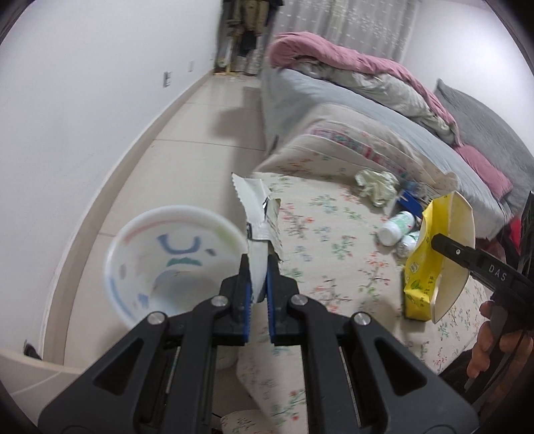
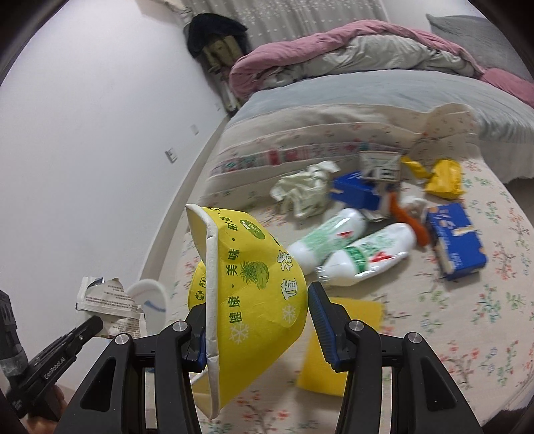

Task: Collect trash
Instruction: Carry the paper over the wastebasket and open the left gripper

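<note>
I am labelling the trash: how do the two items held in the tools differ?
The left tool pinches a flat, torn white wrapper; the right tool holds a rigid yellow paper bowl. The wrapper carries small black print; the bowl has green characters and pictures. Both are lifted above the floral sheet.

A floral-print sheet point(image 2: 467, 320) covers the near surface. A bed with a grey cover point(image 2: 350, 90) stands at the far side, bearing a crumpled pink quilt point(image 2: 333, 40) and a grey pillow point(image 1: 484, 123). A white wall point(image 1: 83, 83) runs along the left. Patterned curtains point(image 1: 350, 23) hang at the far end.
</note>
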A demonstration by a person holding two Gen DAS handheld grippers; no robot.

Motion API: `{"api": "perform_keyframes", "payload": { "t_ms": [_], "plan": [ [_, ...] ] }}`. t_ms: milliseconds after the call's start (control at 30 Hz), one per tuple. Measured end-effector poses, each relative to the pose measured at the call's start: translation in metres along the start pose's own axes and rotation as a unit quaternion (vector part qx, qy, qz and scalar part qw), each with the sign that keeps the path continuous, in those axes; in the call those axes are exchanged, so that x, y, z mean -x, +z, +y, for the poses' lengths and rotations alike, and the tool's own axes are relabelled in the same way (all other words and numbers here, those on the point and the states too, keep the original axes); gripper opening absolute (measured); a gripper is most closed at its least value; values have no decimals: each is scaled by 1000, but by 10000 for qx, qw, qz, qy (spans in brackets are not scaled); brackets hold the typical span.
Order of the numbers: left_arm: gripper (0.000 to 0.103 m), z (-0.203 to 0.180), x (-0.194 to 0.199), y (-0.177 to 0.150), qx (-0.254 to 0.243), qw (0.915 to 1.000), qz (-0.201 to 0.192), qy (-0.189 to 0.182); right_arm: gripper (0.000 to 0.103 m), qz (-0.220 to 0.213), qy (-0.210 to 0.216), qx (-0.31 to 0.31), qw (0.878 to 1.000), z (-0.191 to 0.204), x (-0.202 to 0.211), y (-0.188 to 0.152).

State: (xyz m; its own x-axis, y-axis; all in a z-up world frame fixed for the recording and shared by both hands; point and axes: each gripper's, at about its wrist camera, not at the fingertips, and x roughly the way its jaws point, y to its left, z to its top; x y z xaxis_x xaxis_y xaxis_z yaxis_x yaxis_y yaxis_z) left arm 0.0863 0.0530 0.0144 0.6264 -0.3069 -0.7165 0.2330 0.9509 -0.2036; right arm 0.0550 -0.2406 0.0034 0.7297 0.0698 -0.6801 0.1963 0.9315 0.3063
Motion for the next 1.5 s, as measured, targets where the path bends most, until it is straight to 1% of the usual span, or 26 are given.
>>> {"api": "perform_keyframes", "payload": {
  "t_ms": [167, 567, 600, 633, 667, 700, 733, 767, 867, 933, 967, 1067, 1133, 1167, 1367, 1500],
  "plan": [
    [9, 26, -2, -8, 272, 9995, 20, 132, 51, 144, 101, 228, 9996, 28, -17, -6],
    [9, 75, -17, -21, 812, 9961, 191, 281, 51, 411, 344, 555, 9970, 73, -49, -20],
    [19, 79, -18, -22, 850, 9957, 226, 289, 51, 432, 361, 563, 9968, 74, -51, -20],
    [44, 81, -19, -23, 878, 9953, 284, 308, 51, 459, 387, 583, 9965, 78, -54, -20],
    [59, 84, -19, -24, 907, 9946, 334, 387, 51, 478, 401, 606, 9962, 80, -56, -21],
    [78, 87, -16, -25, 943, 9940, 303, 461, 51, 501, 410, 628, 9959, 82, -59, -21],
    [81, 89, -14, -26, 961, 9938, 261, 493, 51, 517, 417, 639, 9957, 84, -62, -21],
    [81, 91, -11, -27, 955, 9935, 280, 554, 51, 548, 441, 651, 9954, 86, -65, -21],
    [83, 95, -9, -30, 881, 9912, 407, 896, 51, 610, 485, 689, 9946, 94, -74, -21],
    [85, 98, -7, -33, 829, 9890, 466, 1134, 51, 662, 539, 731, 9937, 102, -82, -21],
    [86, 100, -6, -34, 820, 9885, 491, 1170, 51, 703, 597, 770, 9928, 108, -87, -22],
    [93, 107, -4, -37, 822, 9851, 571, 1401, 51, 769, 678, 902, 9906, 122, -97, -25],
    [100, 113, -2, -39, 855, 9820, 617, 1568, 51, 832, 721, 948, 9894, 130, -105, -27],
    [101, 114, -2, -40, 885, 9806, 633, 1630, 51, 858, 740, 957, 9889, 134, -108, -27],
    [101, 130, 5, -41, 1083, 9764, 605, 1766, 52, 912, 808, 1111, 9863, 155, -125, -27],
    [101, 133, 5, -41, 1186, 9755, 611, 1748, 54, 905, 834, 1206, 9850, 166, -133, -26]
  ]
}}
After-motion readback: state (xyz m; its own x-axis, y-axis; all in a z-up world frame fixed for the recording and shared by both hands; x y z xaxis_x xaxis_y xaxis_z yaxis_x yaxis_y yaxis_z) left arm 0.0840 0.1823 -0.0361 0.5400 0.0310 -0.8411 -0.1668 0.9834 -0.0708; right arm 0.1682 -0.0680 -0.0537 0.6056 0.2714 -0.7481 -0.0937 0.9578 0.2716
